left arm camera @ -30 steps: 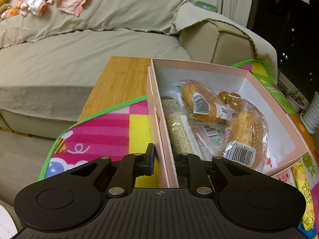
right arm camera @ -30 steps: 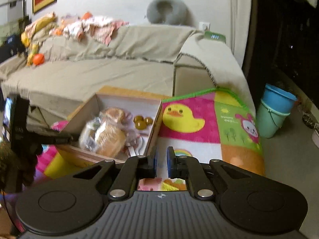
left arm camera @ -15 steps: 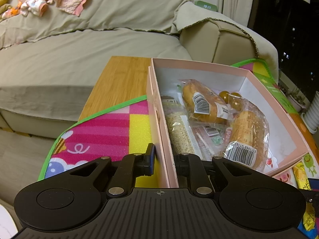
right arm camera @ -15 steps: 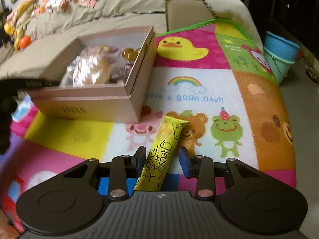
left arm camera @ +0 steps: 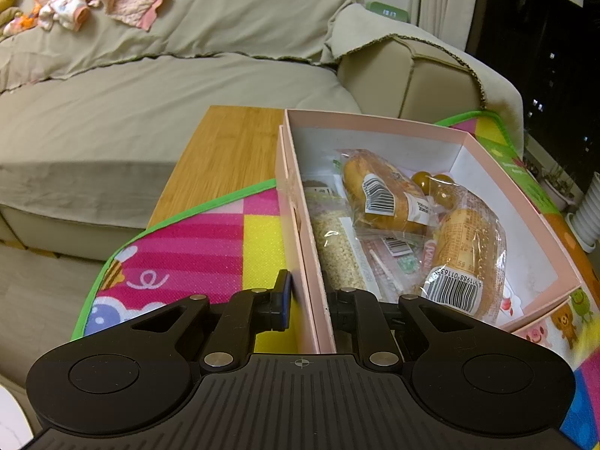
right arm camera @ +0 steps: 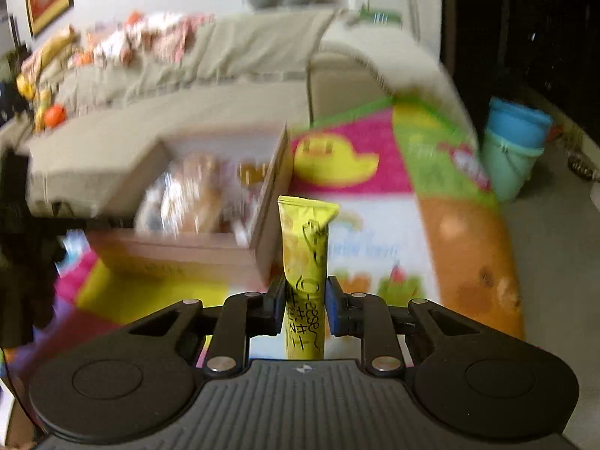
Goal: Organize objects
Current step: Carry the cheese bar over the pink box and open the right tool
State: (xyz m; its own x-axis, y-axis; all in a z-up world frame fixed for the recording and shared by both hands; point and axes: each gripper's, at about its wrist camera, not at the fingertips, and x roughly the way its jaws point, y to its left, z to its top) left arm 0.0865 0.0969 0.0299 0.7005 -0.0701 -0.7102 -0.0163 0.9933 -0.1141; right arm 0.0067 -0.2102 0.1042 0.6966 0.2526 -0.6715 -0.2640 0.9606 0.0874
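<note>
Black lettering reading "Cheese" runs down the yellow snack stick (right arm camera: 304,281), pinched upright in the right claw (right arm camera: 304,305), whose jaws have just closed onto it. Left claw (left arm camera: 308,302) clamps the pink box (left arm camera: 375,122) wall; barcoded bread packs (left arm camera: 463,258) lie inside.

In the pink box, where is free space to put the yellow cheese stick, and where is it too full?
Inside the pink box, bare floor shows along the far wall and the right wall, beside the bread packs. The left and middle are crowded with the grain bag and packets.
</note>
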